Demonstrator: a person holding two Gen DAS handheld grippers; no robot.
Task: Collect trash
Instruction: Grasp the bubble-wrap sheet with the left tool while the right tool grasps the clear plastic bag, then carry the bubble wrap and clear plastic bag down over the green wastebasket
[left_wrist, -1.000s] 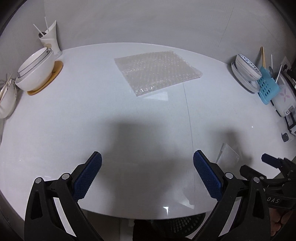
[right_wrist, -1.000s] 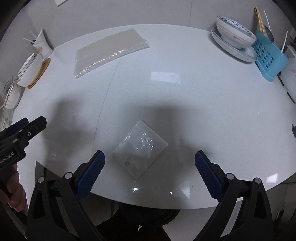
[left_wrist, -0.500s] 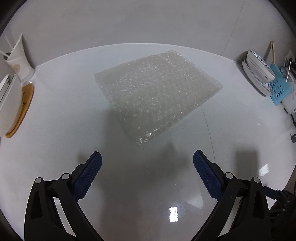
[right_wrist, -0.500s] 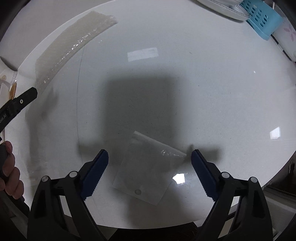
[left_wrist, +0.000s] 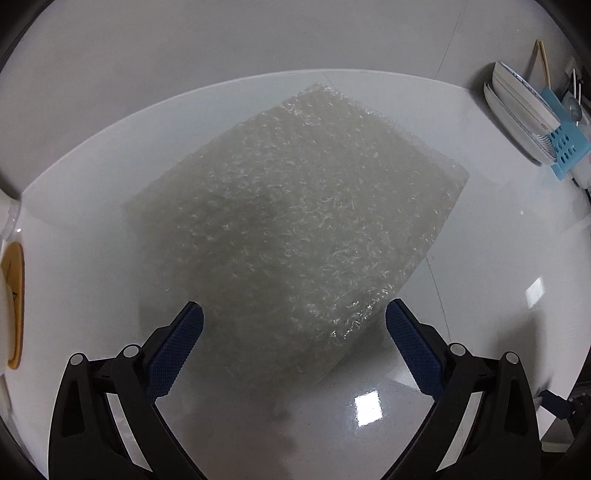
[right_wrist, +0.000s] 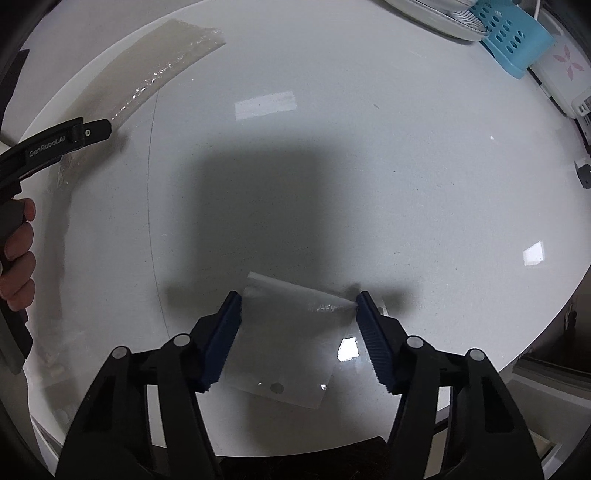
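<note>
A large sheet of bubble wrap (left_wrist: 295, 221) lies flat on the white table (left_wrist: 92, 258). My left gripper (left_wrist: 294, 332) is open, its blue pads straddling the sheet's near corner just above it. The sheet also shows in the right wrist view (right_wrist: 155, 62), at far left. A small clear plastic bag (right_wrist: 291, 339) lies near the table's front edge. My right gripper (right_wrist: 297, 321) is open, its pads on either side of the bag, close to the table. The left gripper's body (right_wrist: 55, 142) shows at the left of the right wrist view.
Stacked plates and a bowl (left_wrist: 524, 107) stand beside a blue perforated holder (left_wrist: 565, 147) at the far right. A white box with a flower print (right_wrist: 561, 70) sits behind it. A bowl on a wooden coaster (left_wrist: 13, 295) is at the left edge.
My left gripper has moved forward onto the bubble wrap's near corner. My right gripper has dropped down around the small clear bag and its pads have narrowed.
</note>
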